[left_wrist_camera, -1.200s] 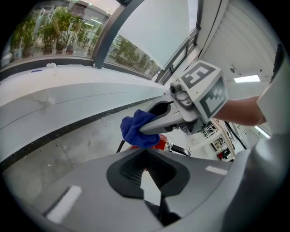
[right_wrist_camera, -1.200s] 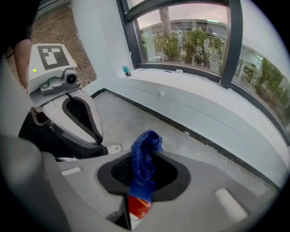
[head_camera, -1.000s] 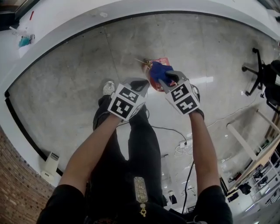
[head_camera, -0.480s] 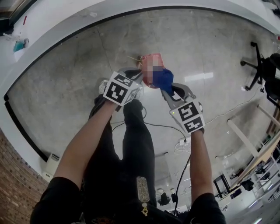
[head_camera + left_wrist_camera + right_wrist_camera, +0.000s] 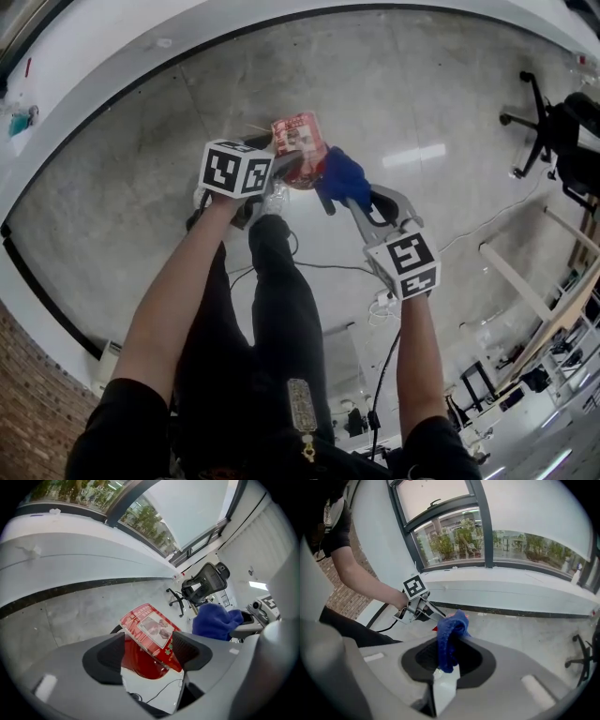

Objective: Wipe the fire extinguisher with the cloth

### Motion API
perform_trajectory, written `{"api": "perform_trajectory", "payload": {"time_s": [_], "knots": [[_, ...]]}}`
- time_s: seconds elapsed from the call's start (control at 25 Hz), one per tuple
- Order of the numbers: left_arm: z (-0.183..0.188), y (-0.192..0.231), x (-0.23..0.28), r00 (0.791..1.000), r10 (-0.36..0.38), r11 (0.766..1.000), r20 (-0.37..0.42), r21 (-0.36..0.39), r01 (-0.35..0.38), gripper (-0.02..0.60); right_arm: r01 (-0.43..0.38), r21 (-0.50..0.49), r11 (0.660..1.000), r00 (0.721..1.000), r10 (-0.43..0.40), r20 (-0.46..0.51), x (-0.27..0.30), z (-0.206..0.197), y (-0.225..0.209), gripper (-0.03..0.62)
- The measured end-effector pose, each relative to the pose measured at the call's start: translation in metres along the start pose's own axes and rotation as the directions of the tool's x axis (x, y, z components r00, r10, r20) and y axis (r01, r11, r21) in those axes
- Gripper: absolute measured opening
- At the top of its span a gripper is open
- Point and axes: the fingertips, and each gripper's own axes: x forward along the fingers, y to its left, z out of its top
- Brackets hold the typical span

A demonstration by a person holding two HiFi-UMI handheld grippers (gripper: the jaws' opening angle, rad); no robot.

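The red fire extinguisher [image 5: 298, 148] stands on the concrete floor, seen from above with its printed label [image 5: 152, 627] facing up. My left gripper [image 5: 279, 174] reaches it from the left. Its jaws are opening, and the extinguisher's body [image 5: 143, 660] shows in the gap between the two dark pads [image 5: 105, 656]; no pad is visibly pressing on it. My right gripper [image 5: 339, 195] sits just right of the extinguisher, shut on a bunched blue cloth [image 5: 341, 172]. That cloth [image 5: 449, 639] hangs out of the right gripper [image 5: 447, 660]. The cloth [image 5: 215, 620] lies close beside the extinguisher.
A black office chair [image 5: 553, 141] stands far right on the floor, also the chair [image 5: 206, 581]. Cables [image 5: 375, 281] trail by the person's legs [image 5: 281, 309]. A white curved ledge [image 5: 112, 66] with a dark skirting line rings the floor, below windows [image 5: 487, 536].
The left gripper has moved up and left to the extinguisher, and its jaws have gone from shut to open. The right hand has drawn back toward me, the cloth still held.
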Motion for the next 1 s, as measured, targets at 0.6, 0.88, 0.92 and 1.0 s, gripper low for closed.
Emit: {"api": "perform_trajectory", "payload": {"time_s": [0.6, 0.88, 0.92, 1.0], "knots": [[0.022, -0.022, -0.005, 0.988, -0.113, 0.993, 0.1, -0.028, 0.117, 0.14, 0.04, 0.045, 0.998, 0.999, -0.04, 0.017, -0.006, 0.002, -0.007, 0.064], [0.042, -0.074, -0.04, 0.95, -0.274, 0.948, 0.152, 0.211, 0.24, 0.054, 0.146, 0.097, 0.985, 0.988, -0.151, 0.045, -0.027, 0.016, -0.022, 0.064], [0.039, -0.079, -0.045, 0.946, -0.293, 0.935, 0.141, 0.249, 0.252, 0.053, 0.169, 0.11, 0.979, 0.983, -0.175, 0.049, -0.032, 0.018, -0.023, 0.064], [0.032, -0.089, -0.054, 0.938, -0.327, 0.907, 0.113, 0.315, 0.278, 0.054, 0.217, 0.141, 0.966, 0.972, -0.227, 0.059, -0.045, 0.022, -0.025, 0.064]]}}
